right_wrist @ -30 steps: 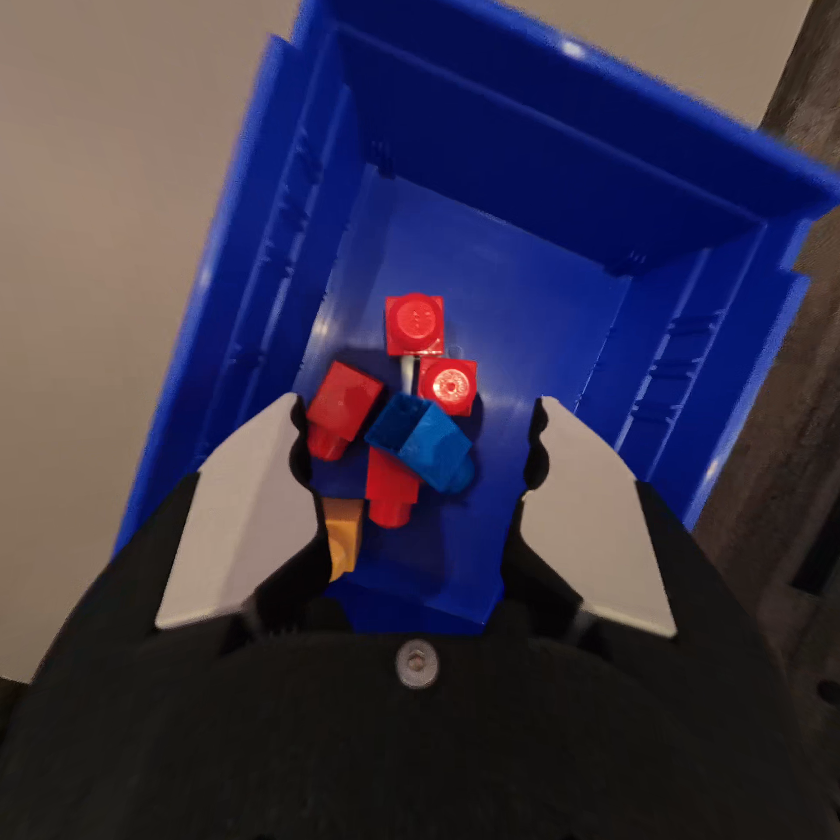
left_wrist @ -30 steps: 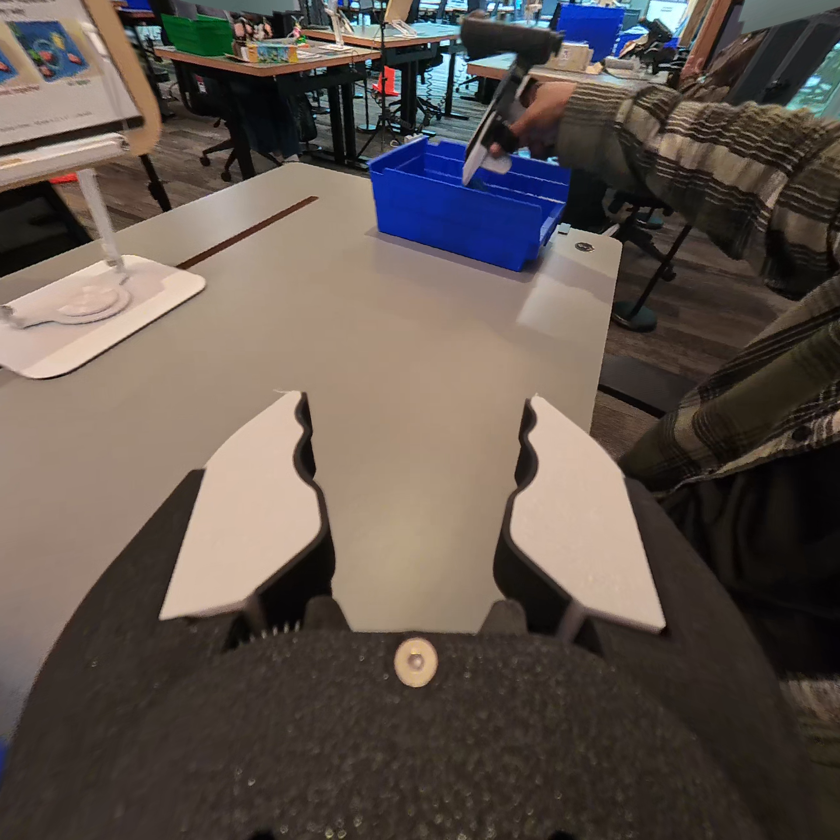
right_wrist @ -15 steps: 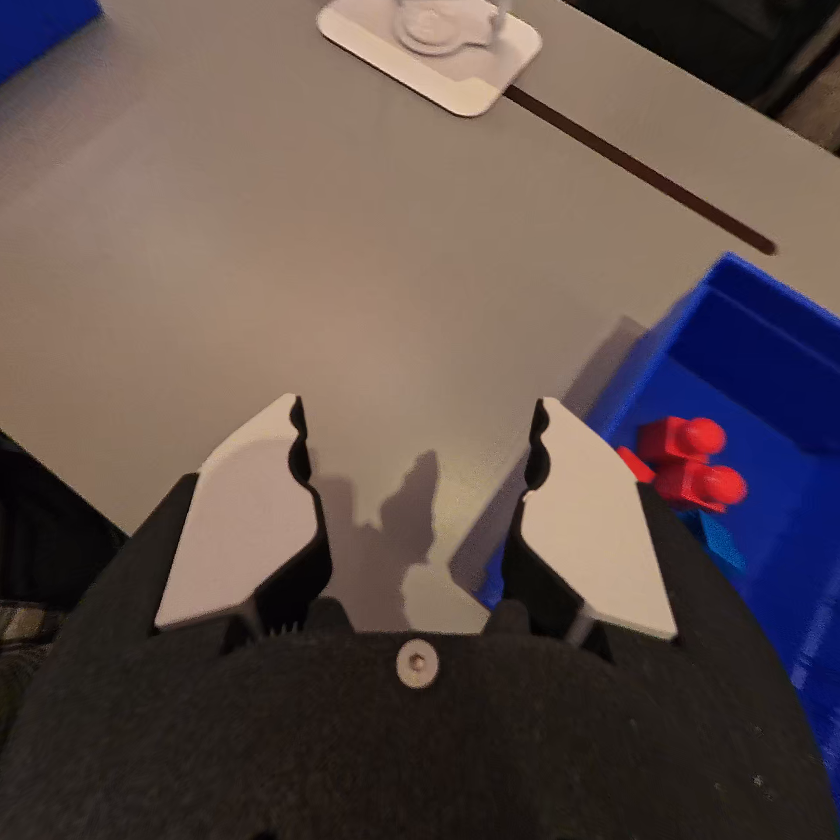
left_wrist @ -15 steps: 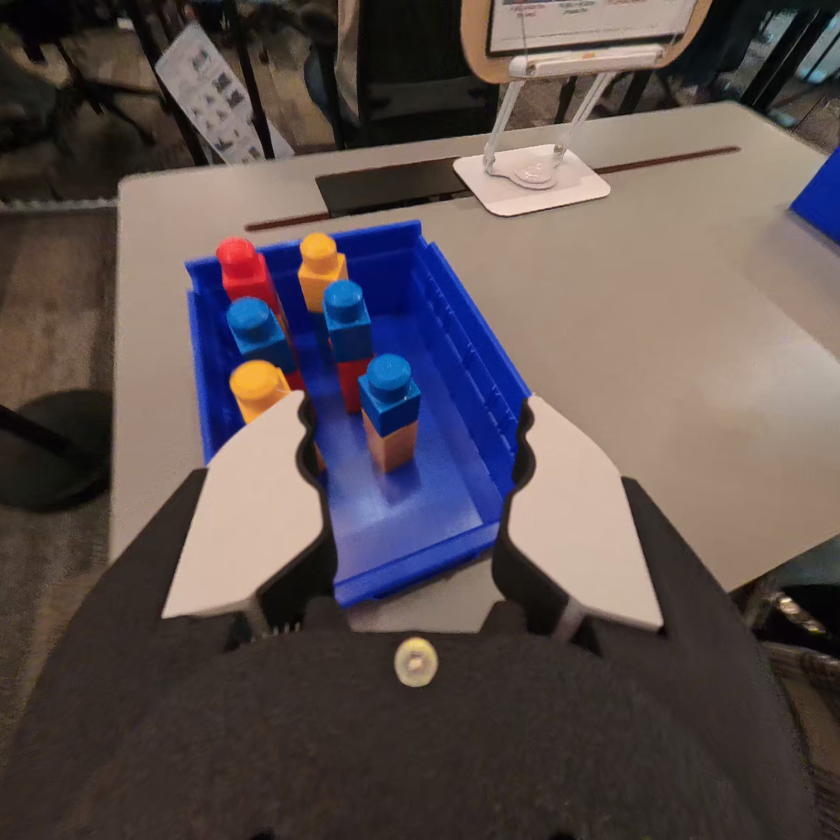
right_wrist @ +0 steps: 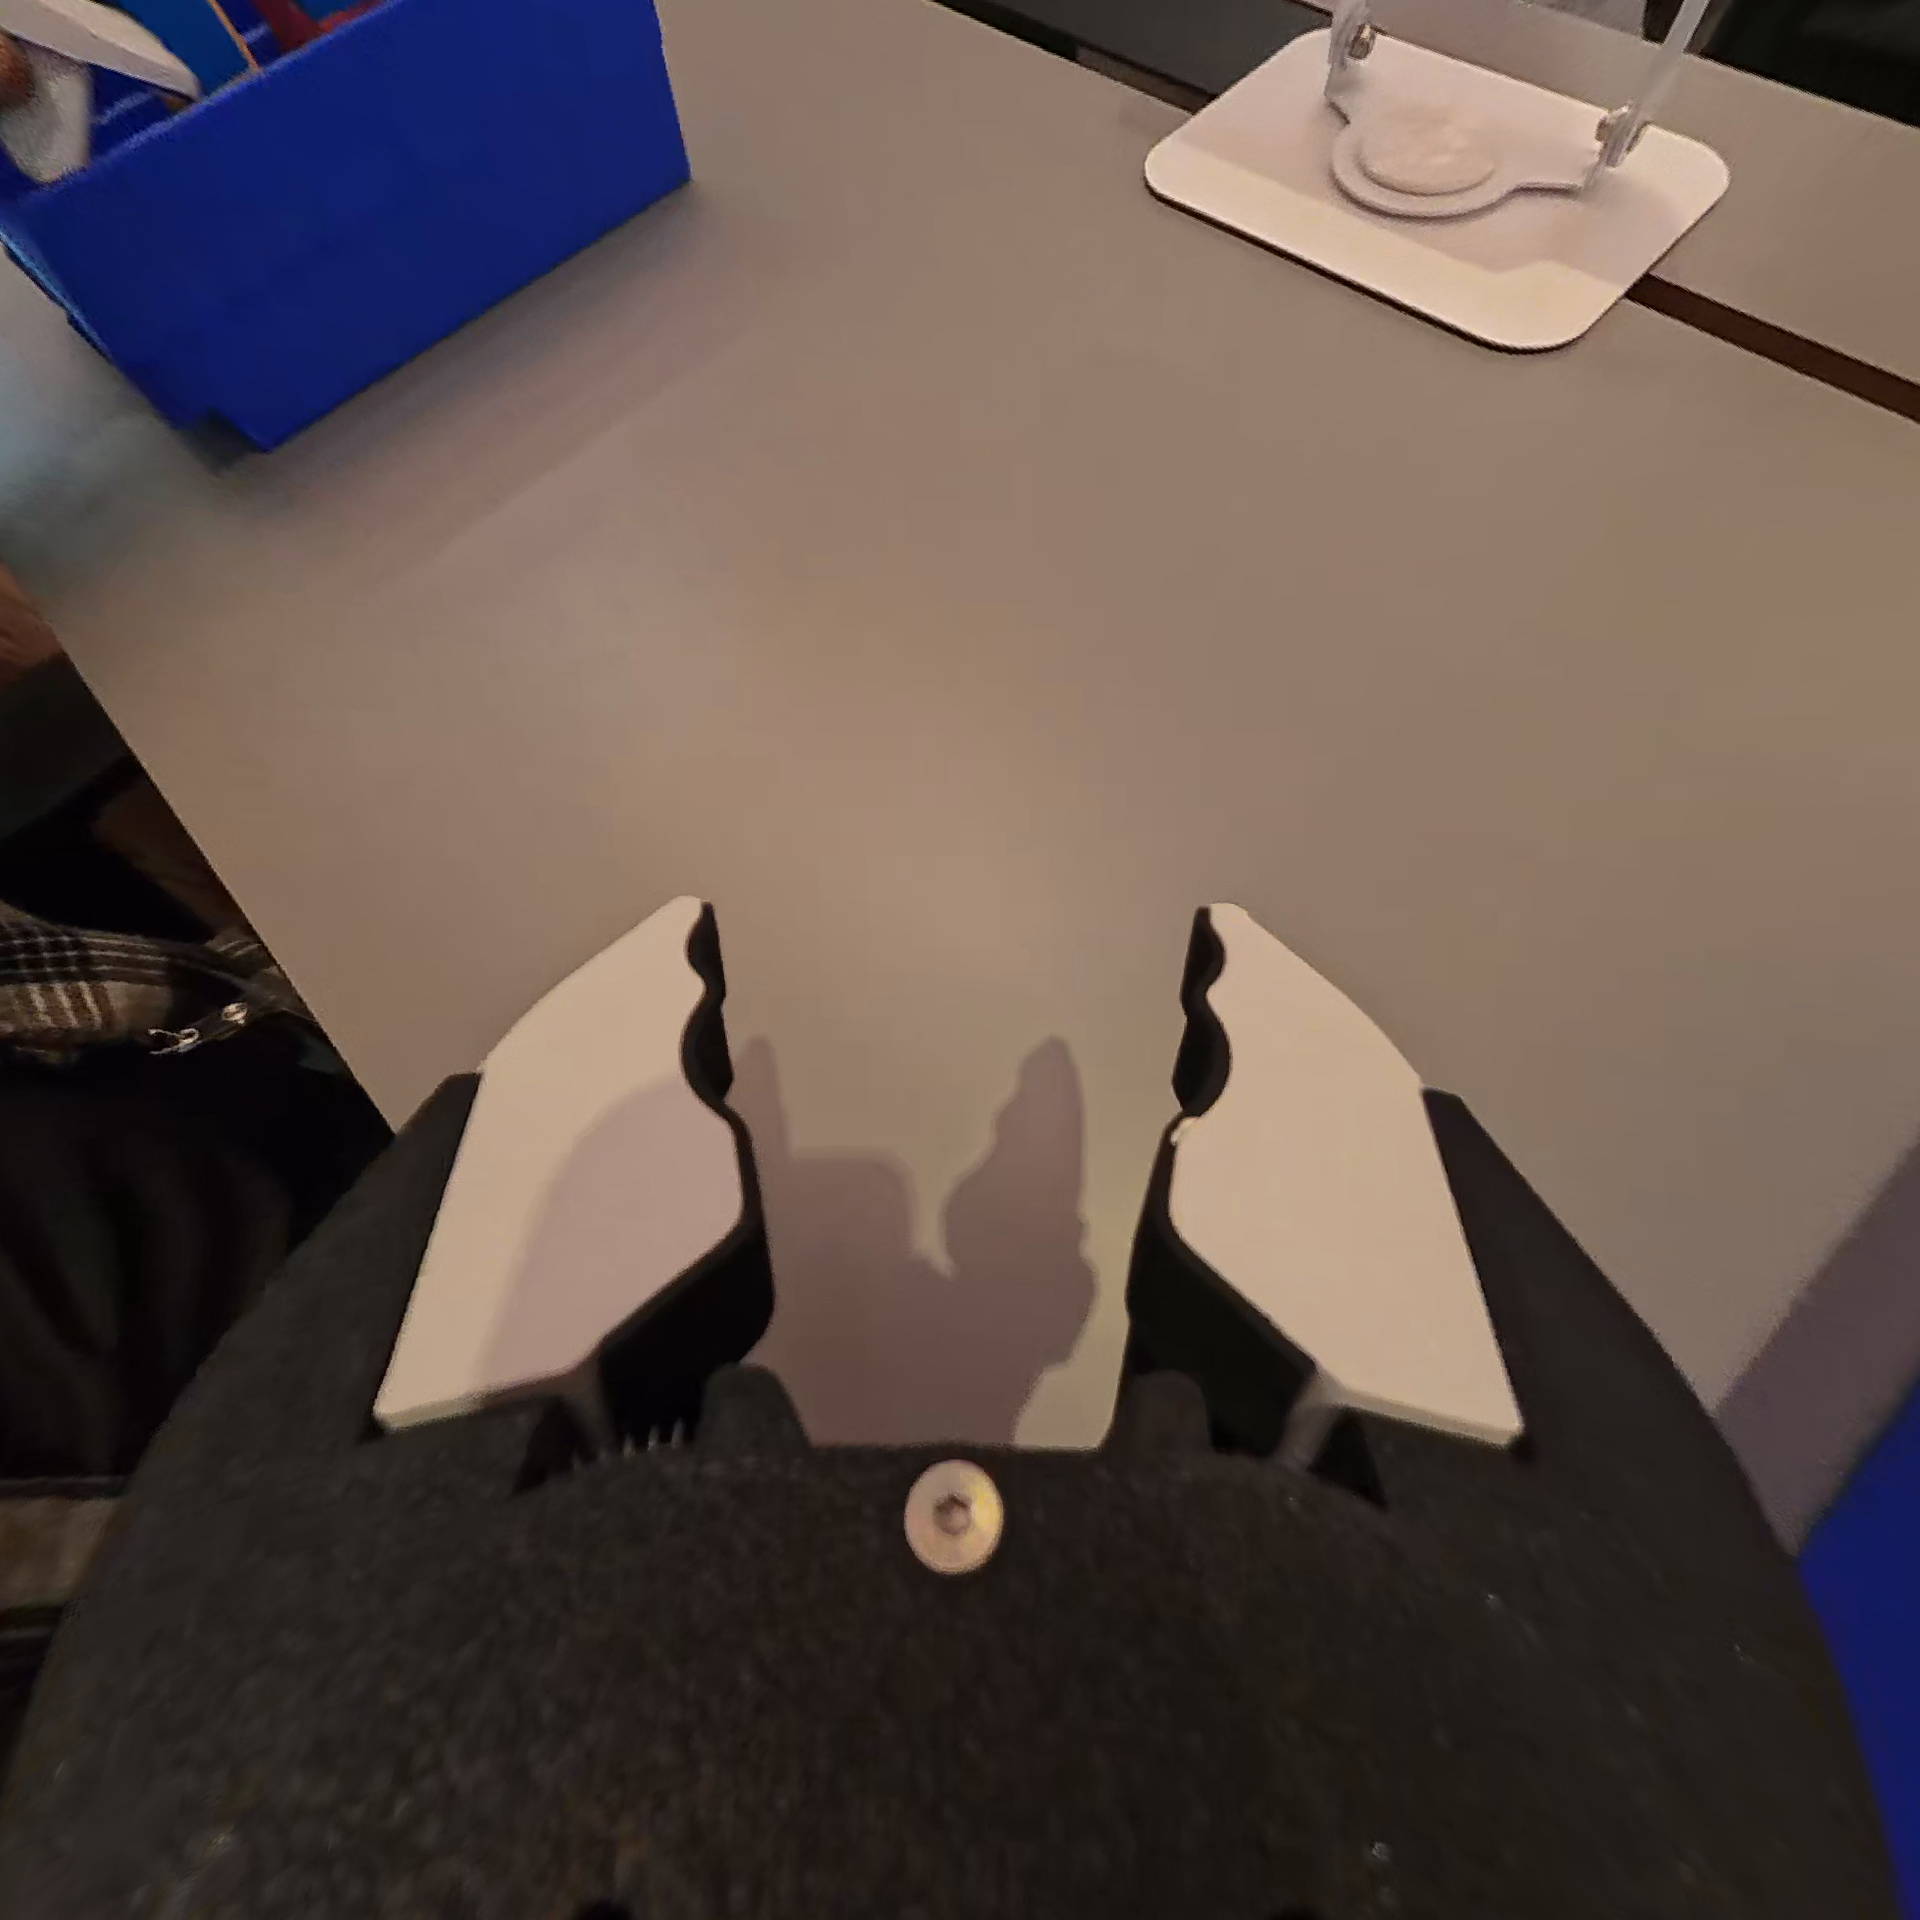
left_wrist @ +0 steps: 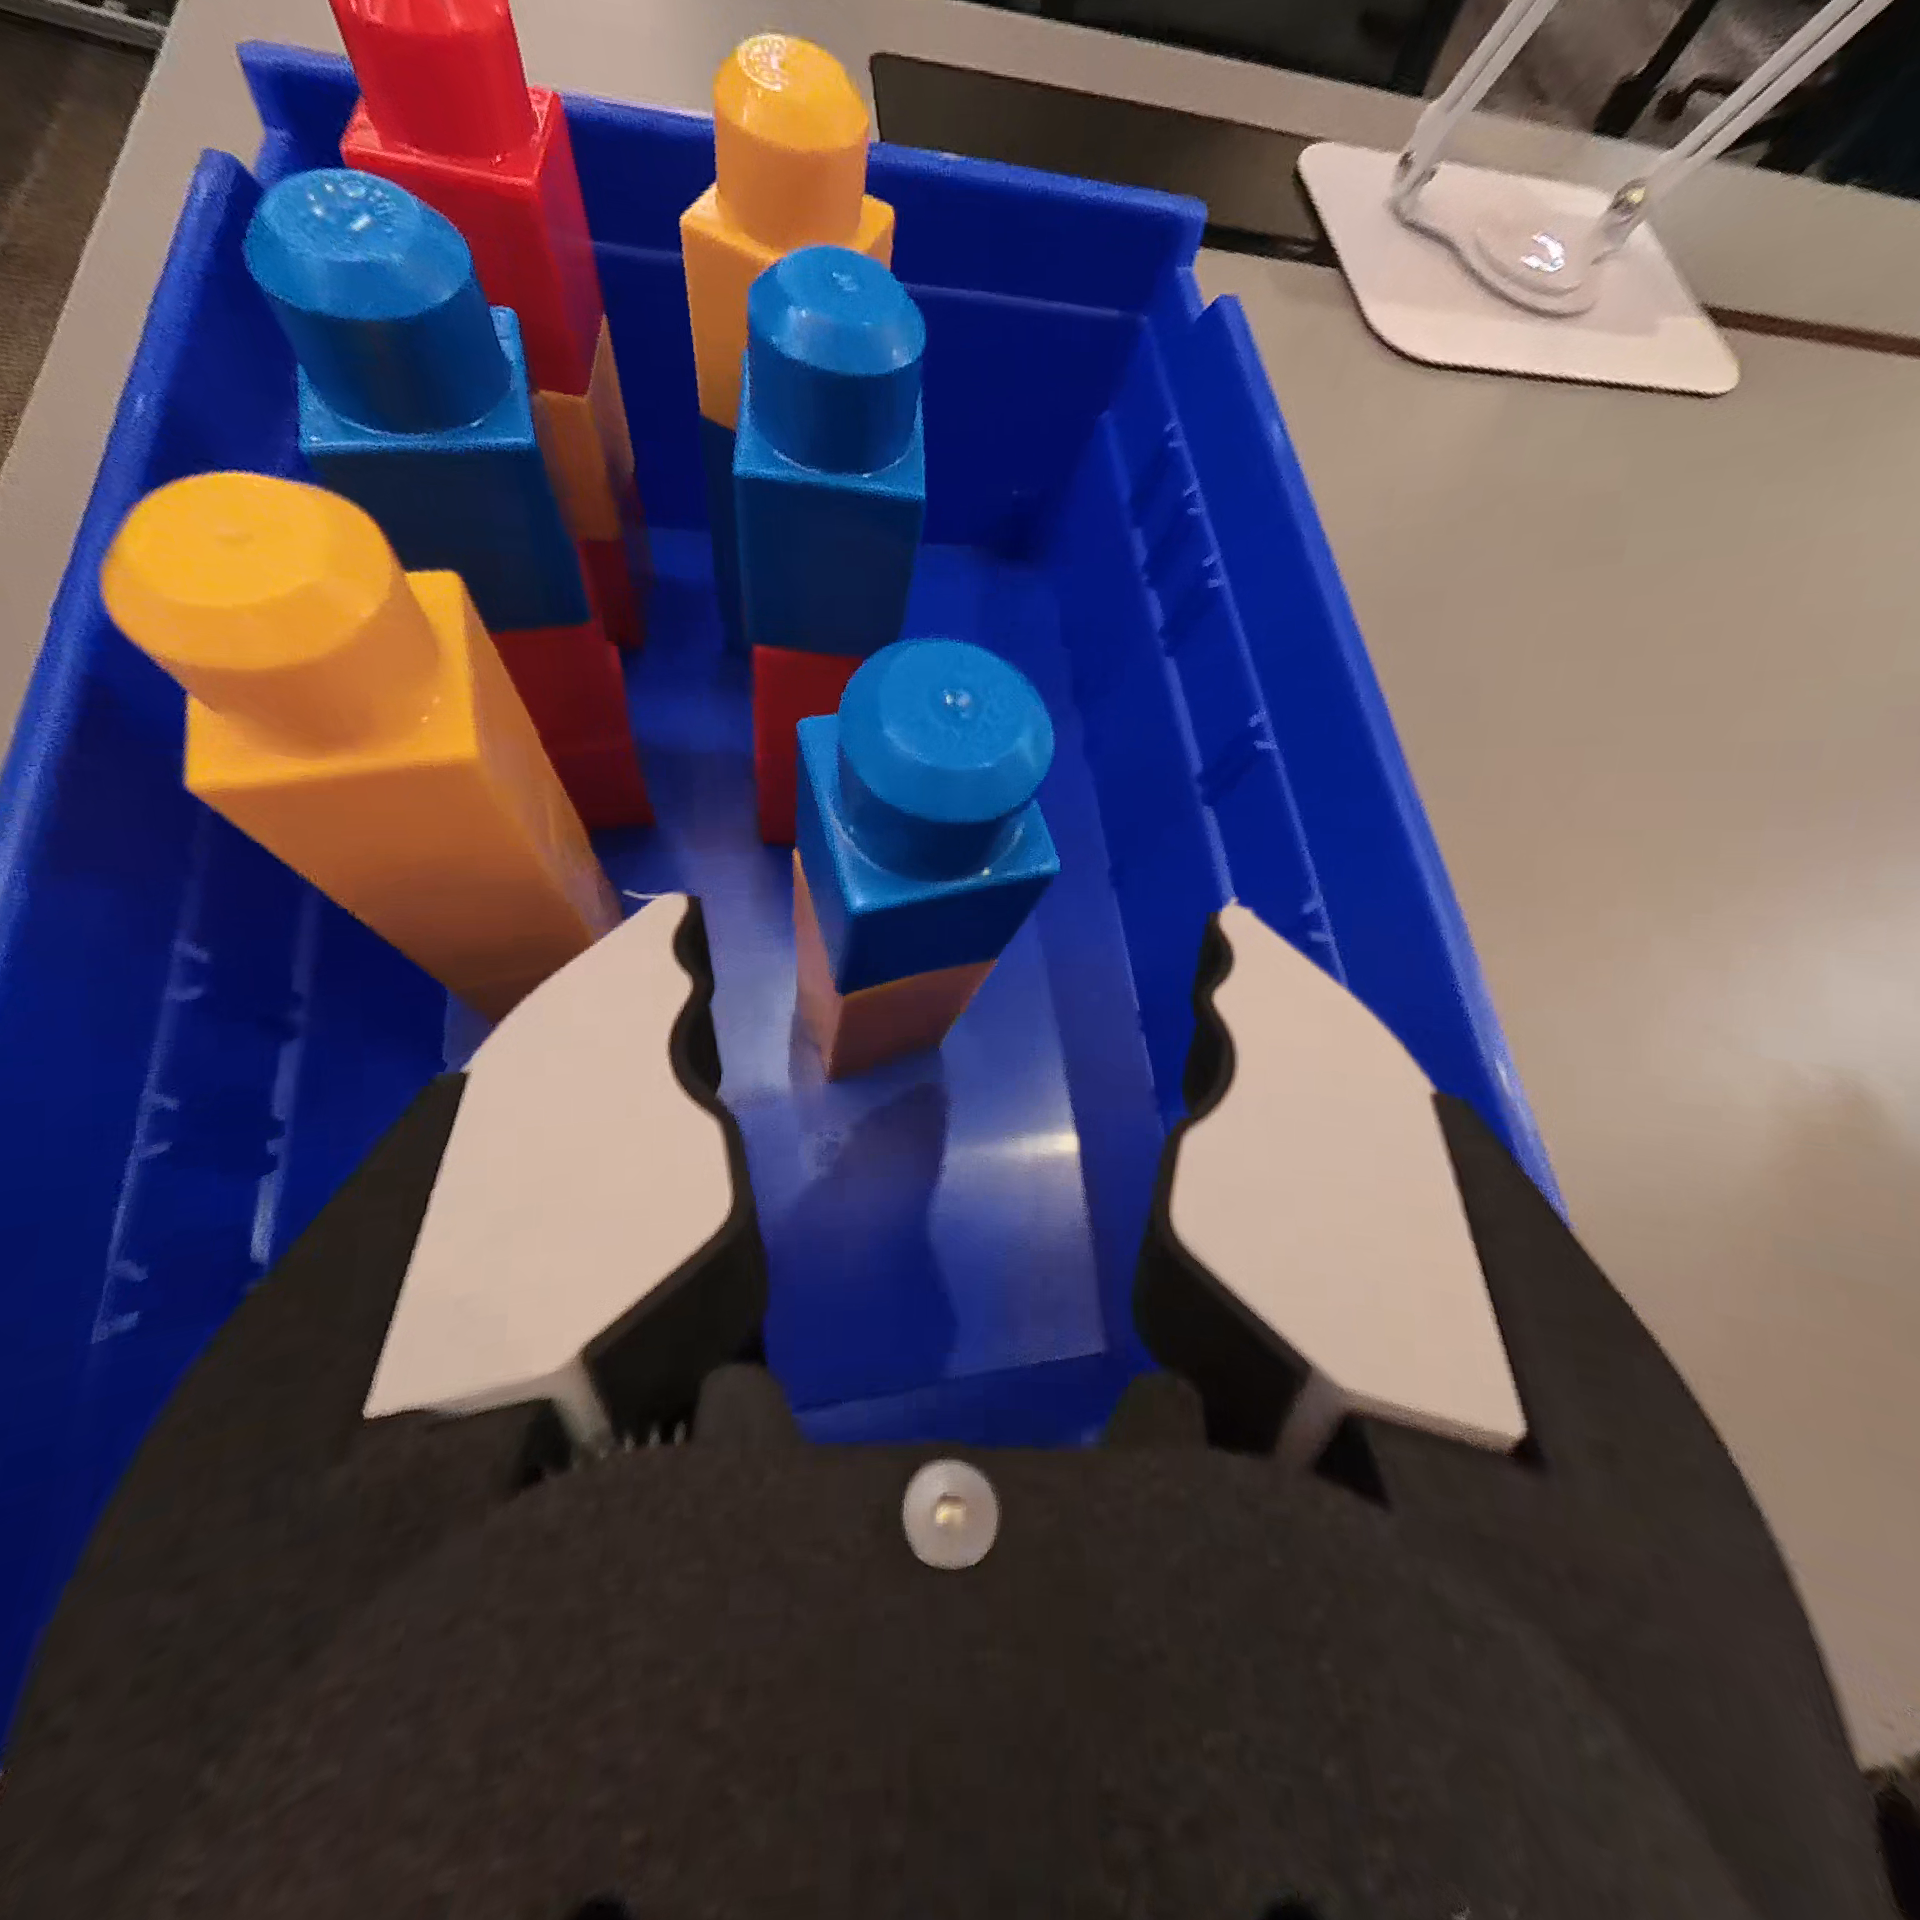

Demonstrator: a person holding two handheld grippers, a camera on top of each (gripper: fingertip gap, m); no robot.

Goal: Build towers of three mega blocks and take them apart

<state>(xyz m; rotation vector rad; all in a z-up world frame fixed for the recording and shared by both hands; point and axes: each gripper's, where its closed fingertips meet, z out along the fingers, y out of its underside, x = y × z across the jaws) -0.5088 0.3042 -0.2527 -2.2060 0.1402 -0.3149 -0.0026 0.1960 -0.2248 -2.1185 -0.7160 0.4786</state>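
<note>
In the left wrist view a blue bin [left_wrist: 1226, 665] holds several upright block towers. The nearest tower [left_wrist: 925, 862] has a blue block on an orange one. Behind it stand a blue-topped tower [left_wrist: 831, 457], an orange-topped one [left_wrist: 779, 208], a red-topped one [left_wrist: 468, 187], another blue-topped one [left_wrist: 416, 416] and an orange tower [left_wrist: 353, 748] at the left. My left gripper [left_wrist: 951, 935] is open and empty, inside the bin just short of the nearest tower. My right gripper [right_wrist: 951, 925] is open and empty above the bare grey table [right_wrist: 1039, 623].
A white stand base [left_wrist: 1507, 260] sits on the table beyond the bin; it also shows in the right wrist view [right_wrist: 1444, 197]. The same blue bin [right_wrist: 343, 218] shows at far left there. A second blue bin's corner [right_wrist: 1860, 1558] is at the right edge. A plaid sleeve [right_wrist: 114, 997] is at left.
My left gripper swung from the bare table to the bin of towers and closed in on the nearest tower. My right gripper left the bin of loose blocks and moved over the table's middle.
</note>
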